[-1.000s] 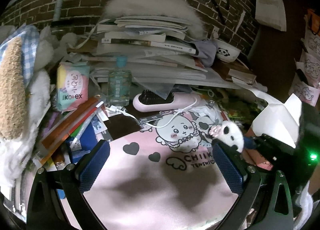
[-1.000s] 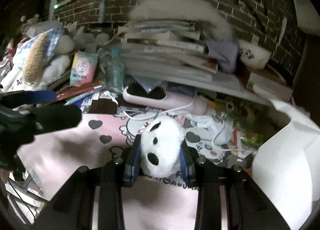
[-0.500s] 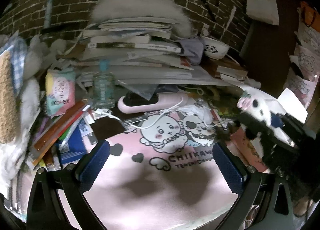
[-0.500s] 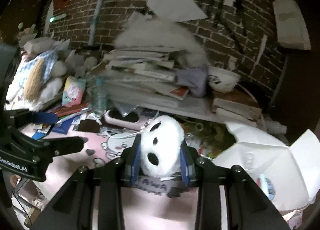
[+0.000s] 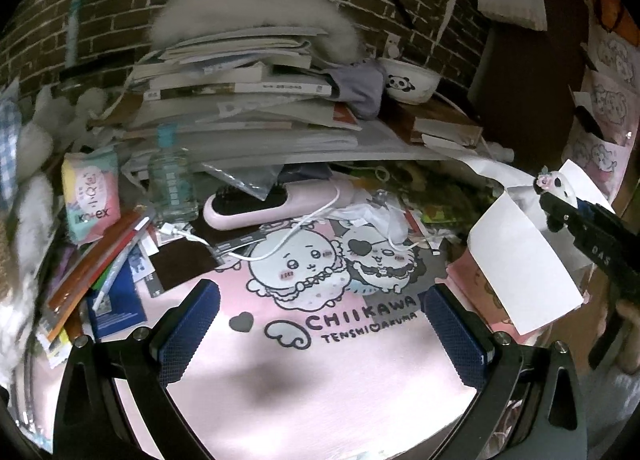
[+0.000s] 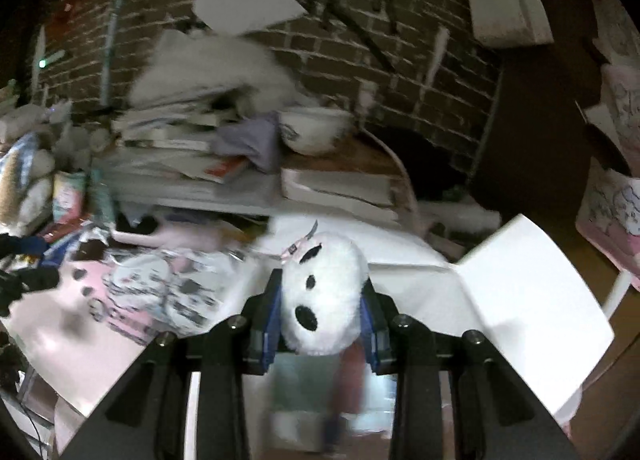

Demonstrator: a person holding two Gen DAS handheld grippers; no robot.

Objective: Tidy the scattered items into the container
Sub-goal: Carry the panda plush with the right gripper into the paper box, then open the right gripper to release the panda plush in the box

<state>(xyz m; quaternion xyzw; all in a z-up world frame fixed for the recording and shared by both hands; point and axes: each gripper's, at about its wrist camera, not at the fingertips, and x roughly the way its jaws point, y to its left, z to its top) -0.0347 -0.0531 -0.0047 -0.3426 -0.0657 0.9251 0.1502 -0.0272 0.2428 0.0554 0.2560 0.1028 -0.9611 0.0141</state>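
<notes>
My right gripper (image 6: 322,306) is shut on a white panda plush (image 6: 324,292) with black patches and holds it over a white box with raised flaps (image 6: 520,292). From the left wrist view the same plush (image 5: 558,188) shows at the far right, above a white flap of the box (image 5: 524,260). My left gripper (image 5: 320,330) stands open over the pink Chiikawa mat (image 5: 320,360) with nothing between its fingers. A pink hairbrush (image 5: 272,204), a white cable (image 5: 280,236) and a clear bottle (image 5: 172,180) lie at the mat's far edge.
A tall stack of books and papers (image 5: 240,100) with white fur on top fills the back. A panda bowl (image 5: 408,80) sits at its right. A Kotex pack (image 5: 92,192), pens and cards (image 5: 104,272) crowd the left. A brick wall stands behind.
My right gripper has carried the panda plush up off the mat and to the right, over the white box. The left gripper has stayed open over the mat.
</notes>
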